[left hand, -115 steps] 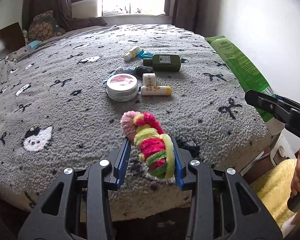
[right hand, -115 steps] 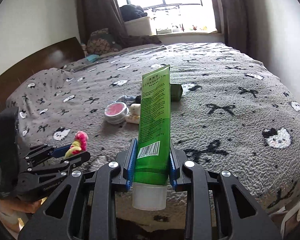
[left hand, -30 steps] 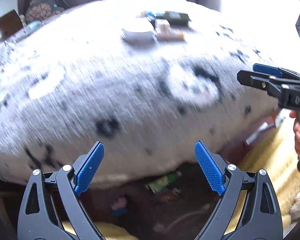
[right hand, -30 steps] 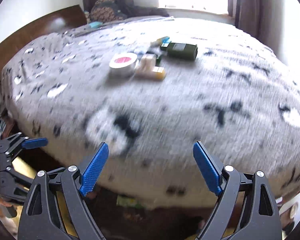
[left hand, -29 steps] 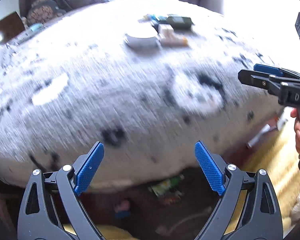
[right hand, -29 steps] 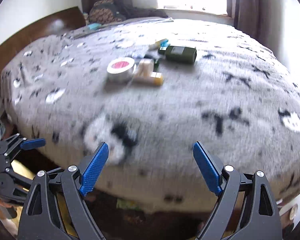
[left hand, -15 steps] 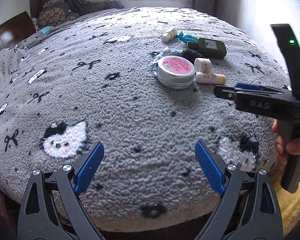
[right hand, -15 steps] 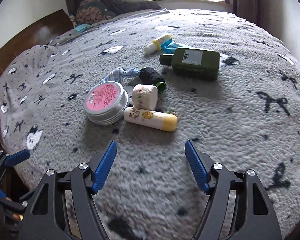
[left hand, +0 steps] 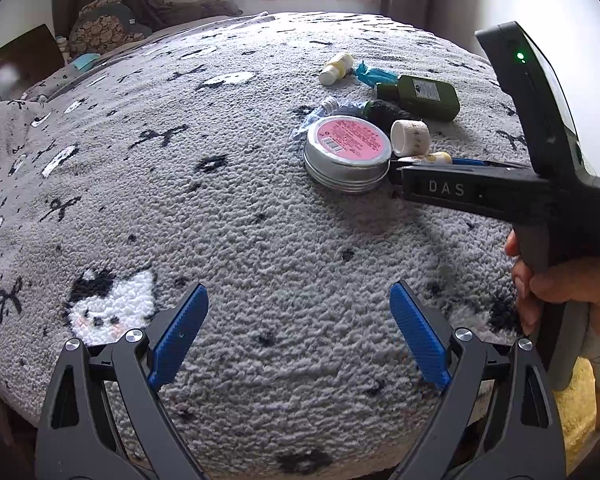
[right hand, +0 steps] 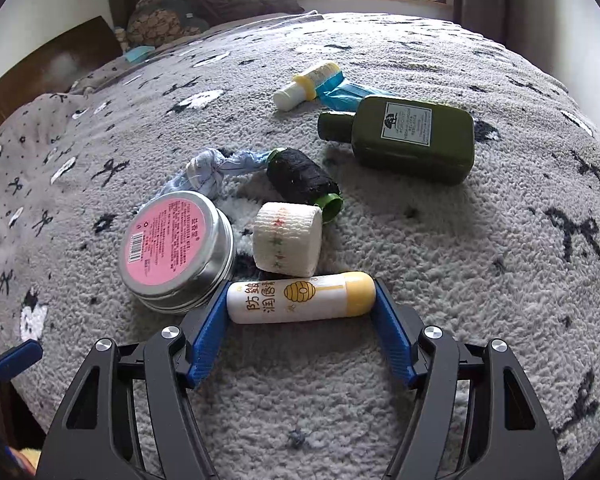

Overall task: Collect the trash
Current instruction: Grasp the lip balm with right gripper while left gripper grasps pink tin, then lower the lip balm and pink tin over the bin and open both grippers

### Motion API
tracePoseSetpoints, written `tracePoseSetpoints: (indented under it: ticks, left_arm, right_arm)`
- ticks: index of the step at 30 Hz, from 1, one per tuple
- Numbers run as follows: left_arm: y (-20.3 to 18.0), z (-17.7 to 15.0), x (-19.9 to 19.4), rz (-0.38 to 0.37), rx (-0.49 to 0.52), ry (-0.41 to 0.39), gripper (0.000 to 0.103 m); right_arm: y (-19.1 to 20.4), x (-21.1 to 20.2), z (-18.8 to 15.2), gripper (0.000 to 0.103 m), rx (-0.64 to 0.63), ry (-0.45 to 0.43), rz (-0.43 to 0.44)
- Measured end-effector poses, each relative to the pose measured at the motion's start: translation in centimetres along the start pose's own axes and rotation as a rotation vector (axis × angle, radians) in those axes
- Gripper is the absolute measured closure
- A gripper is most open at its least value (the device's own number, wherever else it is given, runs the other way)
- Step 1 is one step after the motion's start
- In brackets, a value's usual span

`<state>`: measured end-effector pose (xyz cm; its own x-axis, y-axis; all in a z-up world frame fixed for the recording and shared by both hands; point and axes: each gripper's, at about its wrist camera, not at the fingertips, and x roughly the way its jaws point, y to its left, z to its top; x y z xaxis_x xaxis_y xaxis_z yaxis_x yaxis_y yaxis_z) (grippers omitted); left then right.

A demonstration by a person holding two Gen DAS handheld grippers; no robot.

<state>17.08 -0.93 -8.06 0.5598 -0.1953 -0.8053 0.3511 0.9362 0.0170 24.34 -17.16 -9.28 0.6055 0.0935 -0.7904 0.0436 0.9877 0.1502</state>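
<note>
A white and yellow lip-balm tube (right hand: 300,297) lies crosswise on the grey blanket, its two ends between the blue pads of my right gripper (right hand: 300,312). The jaws stand open around it; I cannot tell if the pads touch it. Beside it lie a pink-lidded tin (right hand: 176,246), a white bandage roll (right hand: 287,239), a black thread spool (right hand: 302,178), a green bottle (right hand: 410,136) and a small white tube (right hand: 306,84). My left gripper (left hand: 298,334) is open and empty above the blanket, well short of the tin (left hand: 347,152). The right gripper (left hand: 400,172) shows in the left wrist view.
The bed carries a grey cat-print blanket (left hand: 180,200). A blue cloth scrap (right hand: 216,168) and a blue wrapper (right hand: 340,90) lie among the items. Pillows (right hand: 160,20) and a dark headboard (right hand: 40,76) are at the far left. A yellow rug (left hand: 576,408) lies beyond the bed's edge.
Both grippers let go of the hair tie and green tube earlier and rose from below the bed edge. My right gripper has moved forward and now straddles the lip-balm tube.
</note>
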Motion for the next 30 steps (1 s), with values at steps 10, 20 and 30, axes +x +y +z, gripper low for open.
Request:
tracePoseSetpoints:
  ticks: [10,20,30]
  left_arm:
    - [-1.4,3.2,3.7,-0.024,-0.025,-0.013,0.017]
    - [-2.7,7.0,7.1,-0.046,-0.097,-0.043,0.023]
    - [-3.1,8.0,8.1,-0.014,-0.099,-0.004,0.036]
  right_arm:
    - [-3.4,-3.1,-0.1,0.034,-0.004,-0.054,-0.016]
    - [-6.8,-6.1,-1.9,0.034,-0.009,-0.082,-0.015]
    - [-7.4,-8.3,-2.9,0.034,-0.019,-0.112,0.007]
